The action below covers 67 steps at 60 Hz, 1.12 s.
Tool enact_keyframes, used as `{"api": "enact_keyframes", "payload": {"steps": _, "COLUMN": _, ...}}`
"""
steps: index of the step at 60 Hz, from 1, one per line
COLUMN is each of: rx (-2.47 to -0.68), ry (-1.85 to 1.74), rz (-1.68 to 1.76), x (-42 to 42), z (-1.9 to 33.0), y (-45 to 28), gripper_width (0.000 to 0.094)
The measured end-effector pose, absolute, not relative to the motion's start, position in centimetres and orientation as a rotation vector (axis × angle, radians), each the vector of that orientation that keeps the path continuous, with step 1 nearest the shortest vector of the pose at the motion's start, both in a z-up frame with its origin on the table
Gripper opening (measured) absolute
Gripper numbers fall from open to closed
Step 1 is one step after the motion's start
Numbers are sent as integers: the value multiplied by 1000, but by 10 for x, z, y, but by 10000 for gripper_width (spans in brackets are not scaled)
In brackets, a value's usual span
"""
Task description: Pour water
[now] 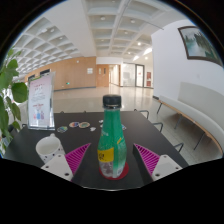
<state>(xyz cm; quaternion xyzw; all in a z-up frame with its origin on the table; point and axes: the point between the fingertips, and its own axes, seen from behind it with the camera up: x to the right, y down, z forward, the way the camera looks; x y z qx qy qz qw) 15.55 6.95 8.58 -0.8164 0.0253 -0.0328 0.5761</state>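
A green plastic bottle [111, 140] with a black cap and a yellow and white label stands upright on a red coaster [117, 171] on the dark table [150, 135]. It stands between my fingers with a clear gap at each side. My gripper [112, 157] is open, its pink pads [76, 157] spread wide at either side of the bottle. A white paper cup [48, 149] stands on the table just left of the left finger.
A white sign stand [39, 102] and green plant leaves [10, 95] are at the left. Two small round things [72, 127] lie on the table beyond the cup. Chairs [165, 122] line the table's right side. A wide hall lies beyond.
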Motion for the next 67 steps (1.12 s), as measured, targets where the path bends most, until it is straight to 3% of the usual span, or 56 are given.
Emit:
{"api": "enact_keyframes", "payload": {"steps": 12, "rx": -1927, "ry": 56, "rz": -94, "x": 138, "z": 127, "y": -8, "gripper_width": 856}}
{"api": "enact_keyframes", "payload": {"steps": 32, "rx": -1911, "ry": 24, "rz": -110, "x": 97, "z": 199, "y": -198, "gripper_width": 855}}
{"api": "enact_keyframes", "payload": {"steps": 48, "rx": -1941, "ry": -12, "rz": -80, "x": 70, "z": 202, "y": -305, "gripper_width": 858}}
{"api": "enact_keyframes", "payload": {"steps": 67, "rx": -1938, "ry": 21, "rz": -107, "x": 77, "z": 199, "y": -339, "gripper_width": 859}}
